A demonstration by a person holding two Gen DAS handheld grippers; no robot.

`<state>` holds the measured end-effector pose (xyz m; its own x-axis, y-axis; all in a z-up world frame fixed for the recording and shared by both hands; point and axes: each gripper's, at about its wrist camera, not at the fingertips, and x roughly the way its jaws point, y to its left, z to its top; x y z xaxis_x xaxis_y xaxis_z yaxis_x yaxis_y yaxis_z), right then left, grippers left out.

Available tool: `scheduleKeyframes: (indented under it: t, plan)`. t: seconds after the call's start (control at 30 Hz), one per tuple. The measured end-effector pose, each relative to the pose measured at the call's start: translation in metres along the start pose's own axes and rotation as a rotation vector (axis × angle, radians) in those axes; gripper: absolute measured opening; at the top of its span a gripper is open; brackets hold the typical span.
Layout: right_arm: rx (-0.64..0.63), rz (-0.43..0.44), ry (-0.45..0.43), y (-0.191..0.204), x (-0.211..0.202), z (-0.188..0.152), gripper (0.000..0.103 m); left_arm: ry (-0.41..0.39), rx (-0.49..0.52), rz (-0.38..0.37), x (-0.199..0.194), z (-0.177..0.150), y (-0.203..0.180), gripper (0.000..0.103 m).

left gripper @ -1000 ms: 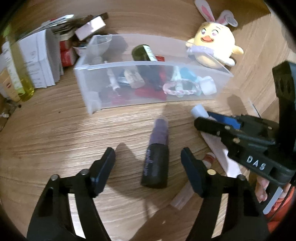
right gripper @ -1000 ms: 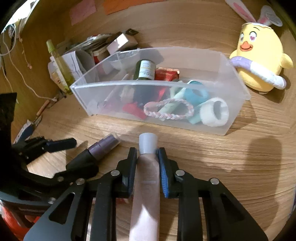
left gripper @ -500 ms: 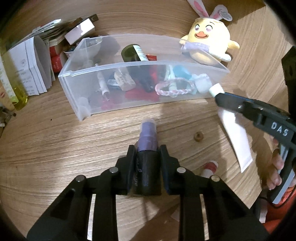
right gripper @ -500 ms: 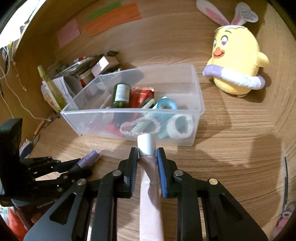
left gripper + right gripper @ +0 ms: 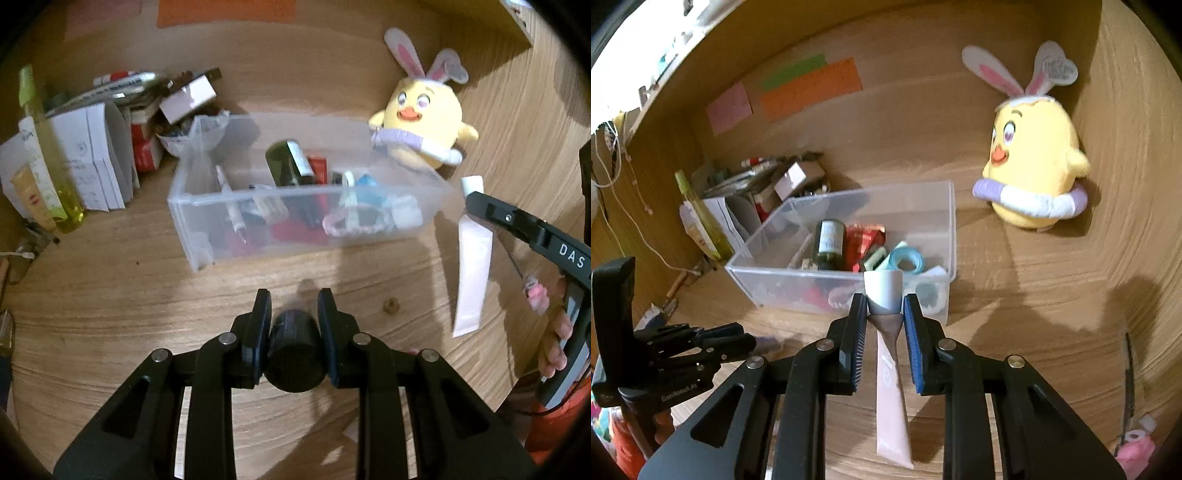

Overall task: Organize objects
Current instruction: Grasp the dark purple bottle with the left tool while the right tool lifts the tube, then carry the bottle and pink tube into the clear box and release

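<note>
My left gripper (image 5: 294, 314) is shut on a dark cylindrical bottle (image 5: 293, 352), lifted off the wooden desk and seen end-on. The right gripper (image 5: 885, 308) is shut on a pale pink tube (image 5: 891, 391) just below its white cap (image 5: 882, 291); the tube hangs down from the jaws. In the left wrist view that tube (image 5: 472, 269) hangs from the right gripper (image 5: 476, 201), off the bin's right end. The clear plastic bin (image 5: 369, 243) lies ahead of both grippers. It holds a green bottle (image 5: 829, 243), a red packet, a blue tape roll (image 5: 905, 260) and a pink braided band (image 5: 351, 225).
A yellow chick plush with bunny ears (image 5: 1032, 177) sits behind the bin at the right. Papers, boxes and a tall yellow-green bottle (image 5: 48, 155) crowd the left back corner. Wooden walls close in behind and to the right. A small brown knot (image 5: 391, 304) marks the desk.
My left jaws closed on the dark bottle and raised it, its rear end now facing the camera. The right gripper lifted the pink tube off the desk toward the bin's right end.
</note>
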<state>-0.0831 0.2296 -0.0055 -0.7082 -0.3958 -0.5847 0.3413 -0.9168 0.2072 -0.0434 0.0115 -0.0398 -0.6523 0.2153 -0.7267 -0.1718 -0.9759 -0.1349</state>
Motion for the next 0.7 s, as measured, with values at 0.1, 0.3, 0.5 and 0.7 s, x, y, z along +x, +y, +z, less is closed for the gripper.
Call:
scheduleKeyframes:
  t: [0.1,0.3,0.5,0.7]
  plan:
    - [-0.002,0.0,-0.02,0.001,-0.005,0.004,0.018,-0.033,-0.003,0.001,-0.009,0.005,0.001,0.025]
    - [-0.016,0.006,-0.062,0.005,-0.016,0.014,0.018,-0.09,-0.019,-0.001,-0.026,0.016,0.003,0.025]
    - [-0.036,0.009,-0.115,0.01,-0.029,0.026,0.018,-0.137,-0.051,-0.018,-0.038,0.028,0.009,0.025]
    - [-0.064,-0.018,-0.059,0.011,-0.016,0.017,0.018,-0.158,-0.063,-0.02,-0.042,0.035,0.013,0.025]
